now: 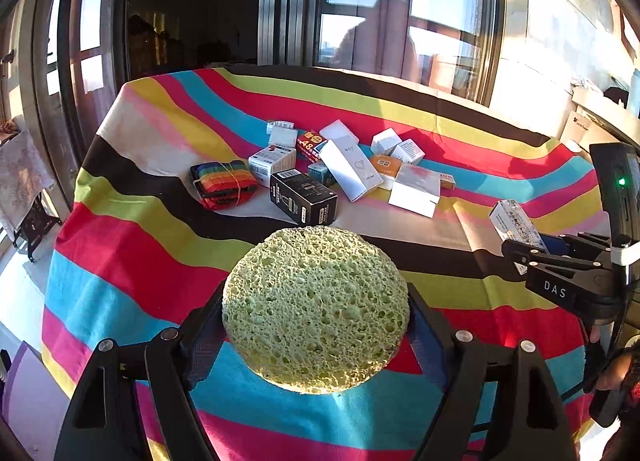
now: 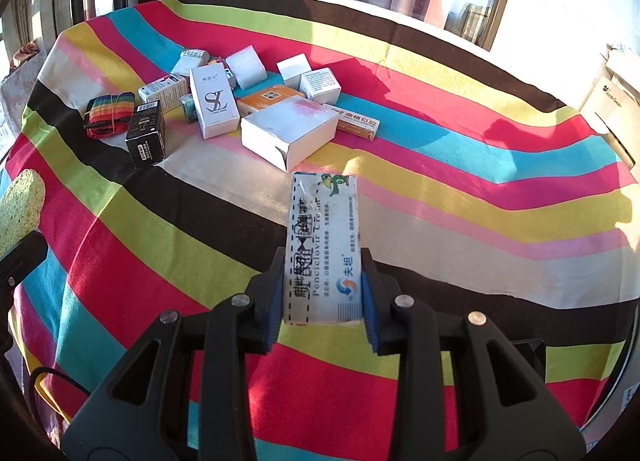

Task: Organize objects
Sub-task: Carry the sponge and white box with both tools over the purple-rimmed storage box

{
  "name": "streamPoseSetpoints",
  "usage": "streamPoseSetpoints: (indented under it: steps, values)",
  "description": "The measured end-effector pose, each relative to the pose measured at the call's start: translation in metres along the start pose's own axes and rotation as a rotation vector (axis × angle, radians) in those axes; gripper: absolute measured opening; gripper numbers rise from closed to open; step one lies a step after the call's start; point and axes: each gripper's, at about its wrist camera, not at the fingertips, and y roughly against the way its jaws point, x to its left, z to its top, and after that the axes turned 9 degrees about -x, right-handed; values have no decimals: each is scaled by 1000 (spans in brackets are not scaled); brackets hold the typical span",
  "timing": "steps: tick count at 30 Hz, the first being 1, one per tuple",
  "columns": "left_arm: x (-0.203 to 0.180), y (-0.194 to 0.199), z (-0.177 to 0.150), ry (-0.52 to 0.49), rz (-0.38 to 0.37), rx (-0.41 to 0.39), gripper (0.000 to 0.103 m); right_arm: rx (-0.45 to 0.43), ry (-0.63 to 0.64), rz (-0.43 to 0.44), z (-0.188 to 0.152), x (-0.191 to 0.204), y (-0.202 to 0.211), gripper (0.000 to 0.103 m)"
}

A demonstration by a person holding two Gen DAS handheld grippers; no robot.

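My left gripper [image 1: 316, 317] is shut on a round green sponge [image 1: 316, 309] and holds it above the striped tablecloth [image 1: 132, 257]. My right gripper [image 2: 322, 293] is shut on a white cream box [image 2: 322, 245] with blue print, held above the cloth. That gripper and its box [image 1: 516, 225] show at the right of the left wrist view. The sponge's edge [image 2: 20, 201] shows at the left of the right wrist view. Several small boxes lie in a heap [image 2: 256, 101] at the far middle of the table.
In the heap are a black box [image 1: 302, 197], a tall white box [image 1: 350, 169], a flat white box [image 2: 288, 131], an orange box [image 2: 268, 99] and a rainbow strap bundle [image 1: 224, 183]. Windows stand behind the table. A white appliance [image 2: 608, 101] stands at the right.
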Motion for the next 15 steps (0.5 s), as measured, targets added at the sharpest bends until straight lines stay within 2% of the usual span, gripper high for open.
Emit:
streamPoseSetpoints:
  steps: [4, 10, 15]
  values:
    - [21, 22, 2, 32, 24, -33, 81, -20, 46, 20, 7, 23, 14, 37]
    - [56, 57, -1, 76, 73, -74, 81, -52, 145, 84, 13, 77, 36, 37]
    - [86, 80, -11, 113, 114, -82, 81, -72, 225, 132, 11, 117, 54, 37]
